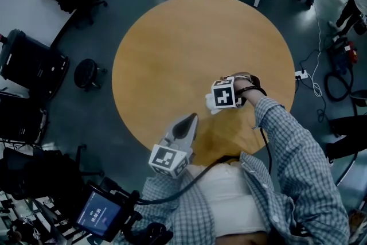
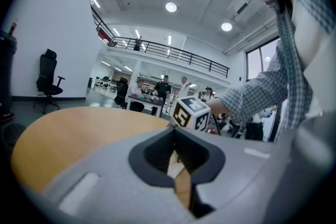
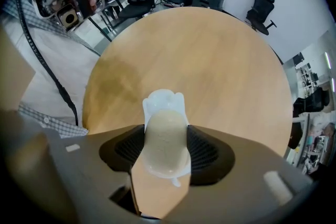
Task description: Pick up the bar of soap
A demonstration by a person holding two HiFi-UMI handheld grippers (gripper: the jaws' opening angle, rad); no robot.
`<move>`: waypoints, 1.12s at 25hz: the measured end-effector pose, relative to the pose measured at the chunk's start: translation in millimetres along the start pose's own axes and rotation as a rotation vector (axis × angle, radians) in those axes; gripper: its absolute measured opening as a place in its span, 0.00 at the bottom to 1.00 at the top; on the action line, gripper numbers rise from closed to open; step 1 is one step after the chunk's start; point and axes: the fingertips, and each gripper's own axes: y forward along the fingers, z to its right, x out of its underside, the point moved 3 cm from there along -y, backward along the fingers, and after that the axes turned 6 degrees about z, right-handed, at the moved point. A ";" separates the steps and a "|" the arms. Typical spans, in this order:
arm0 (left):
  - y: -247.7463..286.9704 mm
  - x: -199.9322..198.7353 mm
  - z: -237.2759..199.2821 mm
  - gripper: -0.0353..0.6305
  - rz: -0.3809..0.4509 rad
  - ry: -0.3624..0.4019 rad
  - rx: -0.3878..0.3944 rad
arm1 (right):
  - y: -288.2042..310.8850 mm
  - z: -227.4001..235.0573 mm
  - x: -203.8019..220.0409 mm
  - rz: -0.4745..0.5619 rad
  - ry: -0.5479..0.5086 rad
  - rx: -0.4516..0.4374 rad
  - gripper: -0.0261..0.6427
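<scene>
Over the round counter point(image 1: 172, 49) | right tool point(image 3: 166, 131) pointing down, clenched on the wrapped bar of soap point(image 3: 165, 157) | left tool point(image 2: 174, 131) closed, empty, at the counter's near edge.

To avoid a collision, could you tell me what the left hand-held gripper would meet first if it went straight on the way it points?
Probably the right hand-held gripper: its marker cube sits just beyond the left hand-held gripper's tips, slightly off-centre. Depth is unclear; it might only graze it.
</scene>
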 end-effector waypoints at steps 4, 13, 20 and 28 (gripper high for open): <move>0.2 -0.3 -1.3 0.05 0.001 -0.005 0.002 | -7.3 5.8 -0.8 0.099 0.096 0.004 0.43; 4.8 -2.9 -3.9 0.05 -0.007 -0.016 0.024 | -39.6 21.0 13.4 0.559 0.559 0.085 0.43; 6.9 -1.4 -1.0 0.05 -0.009 -0.011 0.042 | -79.1 14.5 21.2 1.101 0.942 0.048 0.43; 8.7 -1.9 0.9 0.05 -0.013 -0.008 0.054 | -110.4 -9.4 33.2 1.603 1.231 -0.040 0.43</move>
